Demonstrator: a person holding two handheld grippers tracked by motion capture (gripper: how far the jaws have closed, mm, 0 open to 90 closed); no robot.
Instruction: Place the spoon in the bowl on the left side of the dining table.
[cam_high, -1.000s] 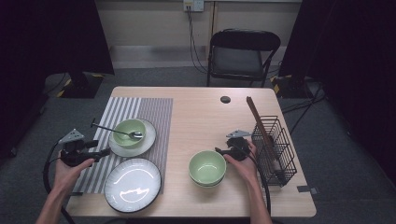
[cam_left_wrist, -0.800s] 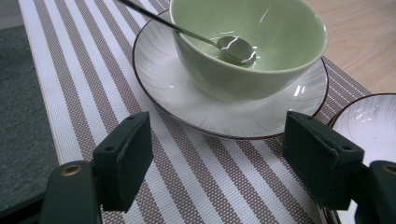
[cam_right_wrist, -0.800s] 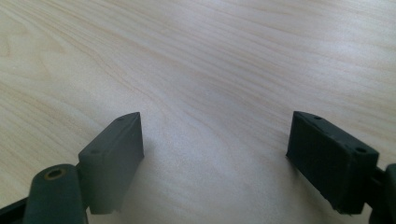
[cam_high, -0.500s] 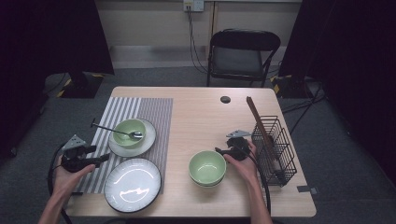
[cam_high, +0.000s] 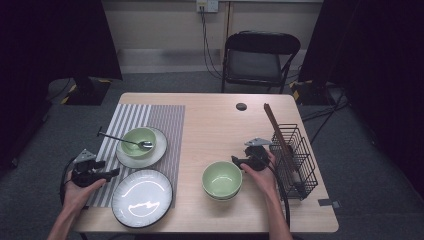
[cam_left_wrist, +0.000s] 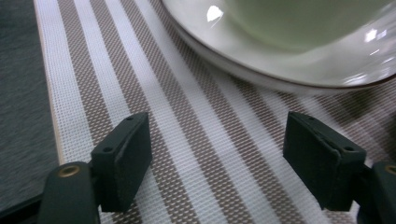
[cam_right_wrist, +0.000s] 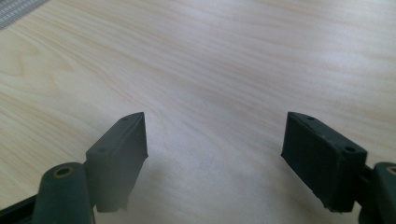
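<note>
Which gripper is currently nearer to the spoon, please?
Left. The left gripper sits just below-left of the spoon on the striped mat; the right gripper is across the table, beside the wire rack.

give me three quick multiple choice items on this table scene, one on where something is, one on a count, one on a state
1. Where does the spoon lie?
A. in the green bowl on the small plate
B. in the wire rack
C. on the bare wood

2. How many green bowls are on the table?
A. one
B. two
C. four

3. How do the jaws of the left claw stand?
A. shut on the spoon
B. shut on nothing
C. open, with nothing between them

Answers:
1. A, its head rests in the green bowl that sits on the small plate on the striped mat.
2. B, one on the small plate and another bowl on the bare wood beside the right claw.
3. C, the left gripper view shows the two jaws wide apart over the mat.
</note>
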